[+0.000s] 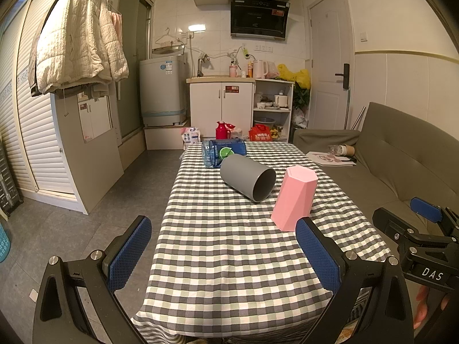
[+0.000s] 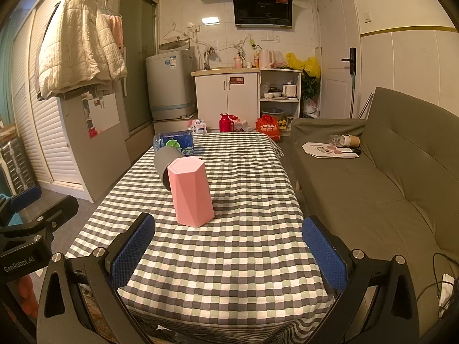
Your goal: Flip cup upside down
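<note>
A pink faceted cup (image 1: 294,198) stands mouth down on the checkered tablecloth (image 1: 229,243); it also shows in the right wrist view (image 2: 190,190). A grey cup (image 1: 248,177) lies on its side behind it, mouth toward me, partly hidden by the pink cup in the right wrist view (image 2: 162,164). My left gripper (image 1: 223,253) is open and empty over the near table end. My right gripper (image 2: 228,250) is open and empty, short of the pink cup; it also shows in the left wrist view (image 1: 413,223) at the right edge.
A blue plastic bottle (image 1: 222,150) lies on its side at the table's far end. A grey sofa (image 2: 387,177) runs along the right of the table. Kitchen cabinets (image 1: 219,106) and a washing machine (image 1: 162,91) stand at the back.
</note>
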A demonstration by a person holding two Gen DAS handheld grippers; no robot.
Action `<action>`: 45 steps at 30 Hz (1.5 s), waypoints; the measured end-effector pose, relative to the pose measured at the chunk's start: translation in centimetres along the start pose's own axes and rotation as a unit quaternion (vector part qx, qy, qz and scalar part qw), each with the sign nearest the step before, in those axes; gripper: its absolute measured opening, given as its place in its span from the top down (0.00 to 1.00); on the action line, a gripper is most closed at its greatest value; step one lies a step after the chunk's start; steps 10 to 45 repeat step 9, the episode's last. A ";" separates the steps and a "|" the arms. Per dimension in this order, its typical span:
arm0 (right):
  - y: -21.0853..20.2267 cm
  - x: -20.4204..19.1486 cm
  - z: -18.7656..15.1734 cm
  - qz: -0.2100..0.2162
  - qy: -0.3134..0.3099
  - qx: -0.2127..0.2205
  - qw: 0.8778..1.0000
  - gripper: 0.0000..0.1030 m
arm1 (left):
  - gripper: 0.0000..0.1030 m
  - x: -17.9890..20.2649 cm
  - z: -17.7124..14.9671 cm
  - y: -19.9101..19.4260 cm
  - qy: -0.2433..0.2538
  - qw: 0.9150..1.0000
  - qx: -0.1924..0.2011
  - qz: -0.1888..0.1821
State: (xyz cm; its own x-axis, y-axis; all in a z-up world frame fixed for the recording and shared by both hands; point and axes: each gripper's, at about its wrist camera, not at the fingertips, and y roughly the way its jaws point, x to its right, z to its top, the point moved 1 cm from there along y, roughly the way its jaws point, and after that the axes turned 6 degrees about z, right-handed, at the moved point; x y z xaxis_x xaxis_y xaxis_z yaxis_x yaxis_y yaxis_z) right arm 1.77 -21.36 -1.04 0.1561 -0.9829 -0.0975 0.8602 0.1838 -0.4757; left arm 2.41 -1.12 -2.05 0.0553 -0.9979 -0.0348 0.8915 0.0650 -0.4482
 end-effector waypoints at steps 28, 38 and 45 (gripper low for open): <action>0.0 0.1 0.0 0.001 0.000 0.000 1.000 0.00 | 0.00 0.1 0.0 0.0 0.000 1.000 0.000 -0.001; 0.0 0.1 0.0 0.001 0.000 0.000 1.000 0.00 | 0.00 0.1 0.0 0.0 0.000 1.000 0.000 -0.001; 0.0 0.1 0.0 0.001 0.000 0.000 1.000 0.00 | 0.00 0.1 0.0 0.0 0.000 1.000 0.000 -0.001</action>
